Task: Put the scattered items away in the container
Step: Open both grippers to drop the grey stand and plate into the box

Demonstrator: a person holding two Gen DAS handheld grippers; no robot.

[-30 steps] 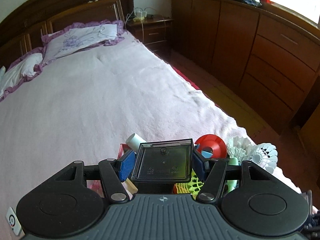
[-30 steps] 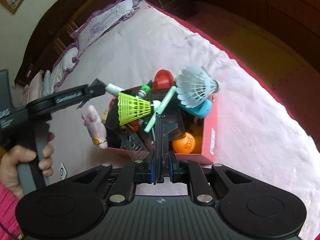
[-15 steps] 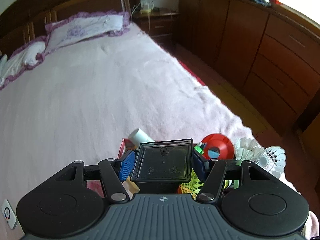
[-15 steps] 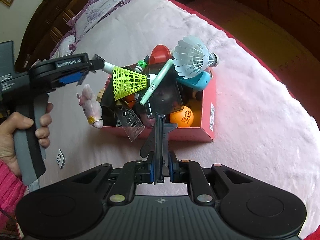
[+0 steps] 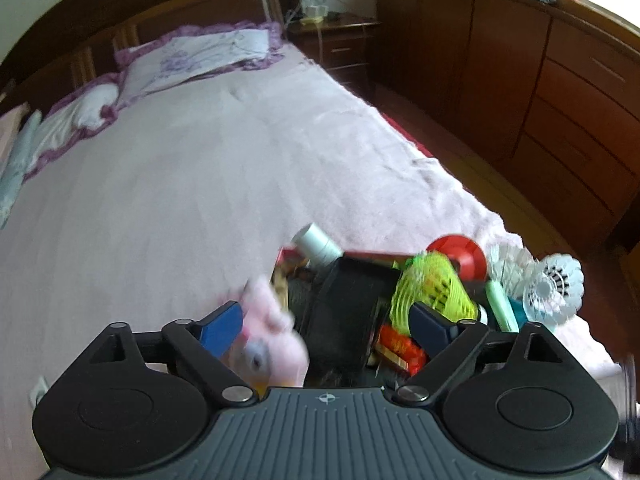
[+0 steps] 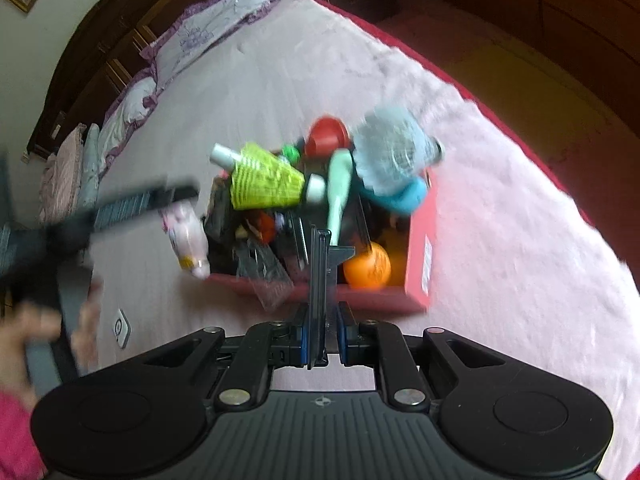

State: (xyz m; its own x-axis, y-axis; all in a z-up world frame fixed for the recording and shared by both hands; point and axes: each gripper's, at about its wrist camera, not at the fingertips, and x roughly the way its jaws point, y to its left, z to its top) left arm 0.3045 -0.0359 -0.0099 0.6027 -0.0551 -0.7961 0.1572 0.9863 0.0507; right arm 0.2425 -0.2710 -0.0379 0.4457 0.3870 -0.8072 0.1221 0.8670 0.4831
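Red box [image 6: 418, 248] at frame centre on the bed is heaped full — the left gripper [image 5: 326, 322], jaws just sprung wide and empty, hovers over it, while the right gripper [image 6: 324, 346] still clenches a dark flat piece [image 6: 318, 280] — only a small white item [image 6: 121, 327] at lower left remains out.

Place: a home bedroom.
Bed [image 5: 192, 184]: wide, pale pink cover, dark wooden headboard [image 5: 152, 12] at the far end.
Pillows [image 5: 208, 56]: purple-frilled, far.
Right: bedside table [image 5: 340, 40], long wooden cabinets [image 5: 540, 92].

No legible text on anything.
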